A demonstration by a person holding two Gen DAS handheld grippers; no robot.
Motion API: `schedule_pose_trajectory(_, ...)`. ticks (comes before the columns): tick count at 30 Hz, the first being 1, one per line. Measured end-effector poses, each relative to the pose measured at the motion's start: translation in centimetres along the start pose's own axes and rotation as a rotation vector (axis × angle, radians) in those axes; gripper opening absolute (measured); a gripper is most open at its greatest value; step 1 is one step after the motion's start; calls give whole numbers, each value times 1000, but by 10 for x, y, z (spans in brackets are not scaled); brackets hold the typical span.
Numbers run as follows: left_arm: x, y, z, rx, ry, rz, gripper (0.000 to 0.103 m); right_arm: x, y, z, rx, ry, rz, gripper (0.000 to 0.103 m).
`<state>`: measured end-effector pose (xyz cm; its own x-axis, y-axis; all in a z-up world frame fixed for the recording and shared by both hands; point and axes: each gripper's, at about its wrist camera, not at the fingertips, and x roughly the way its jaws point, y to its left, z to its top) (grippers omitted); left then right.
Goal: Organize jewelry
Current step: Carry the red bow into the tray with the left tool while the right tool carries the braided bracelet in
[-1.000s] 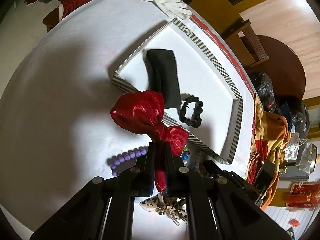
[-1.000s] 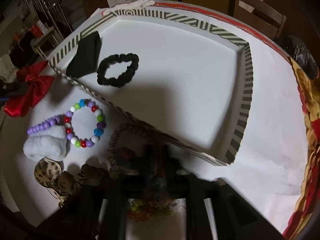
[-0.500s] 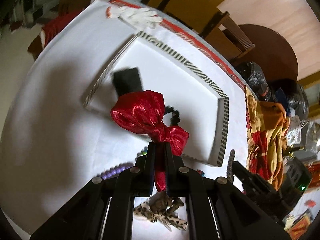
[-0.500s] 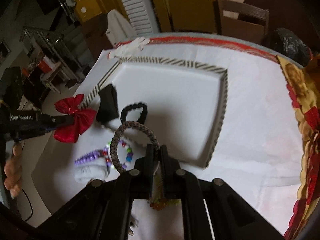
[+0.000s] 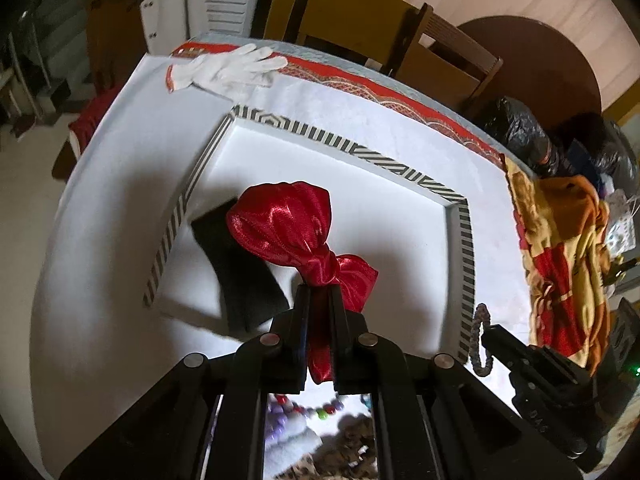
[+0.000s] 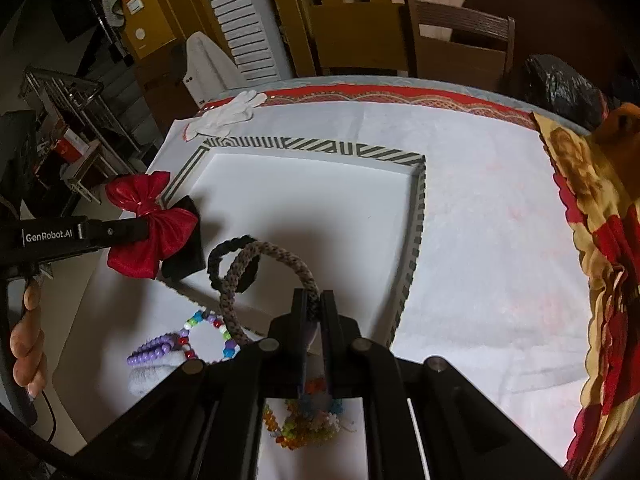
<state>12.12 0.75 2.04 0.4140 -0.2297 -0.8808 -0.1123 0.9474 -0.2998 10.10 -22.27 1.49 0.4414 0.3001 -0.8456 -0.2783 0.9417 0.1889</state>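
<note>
My left gripper (image 5: 319, 300) is shut on a shiny red bow (image 5: 294, 230), held in the air above the near left part of the white tray with a striped rim (image 5: 466, 240). A black headband (image 5: 240, 276) lies in the tray under the bow. My right gripper (image 6: 313, 300) is shut on a braided grey-brown bracelet (image 6: 244, 276), lifted over the tray's near edge (image 6: 416, 240). A black scrunchie (image 6: 224, 252) rests in the tray behind that bracelet. The red bow (image 6: 150, 224) and the left gripper (image 6: 146, 227) show at the left of the right wrist view.
On the white cloth in front of the tray lie a multicoloured bead bracelet (image 6: 208, 332), a purple bead bracelet (image 6: 156, 348), a white fluffy piece (image 6: 152, 374), a leopard-print piece (image 5: 344, 452) and orange-green beads (image 6: 304, 420). A white glove (image 5: 228, 68) lies behind the tray. A patterned cloth (image 5: 560, 264) hangs at the right.
Both grippers rose from the cloth. The left carried the red bow over the tray. The right lifted the braided bracelet off the cloth toward the tray's near edge.
</note>
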Motion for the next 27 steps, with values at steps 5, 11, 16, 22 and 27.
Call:
schedule_pose_trajectory(5, 13, -5, 14, 42, -1, 24, 0, 14, -3, 4, 16, 12, -4, 6)
schedule_pose_trajectory(11, 34, -4, 26, 60, 14, 32, 0, 33, -7, 8, 26, 36, -4, 6)
schedule_pose_trajectory(16, 54, 0, 32, 72, 34, 43, 0, 53, -7, 9, 29, 72, -7, 6)
schedule_pose_trajectory(22, 77, 11, 38, 58, 62, 53, 0, 80, -5, 11, 39, 116, -9, 6)
schedule_pose_trajectory(27, 86, 16, 38, 61, 77, 56, 0, 93, -2, 12, 33, 135, -30, 6)
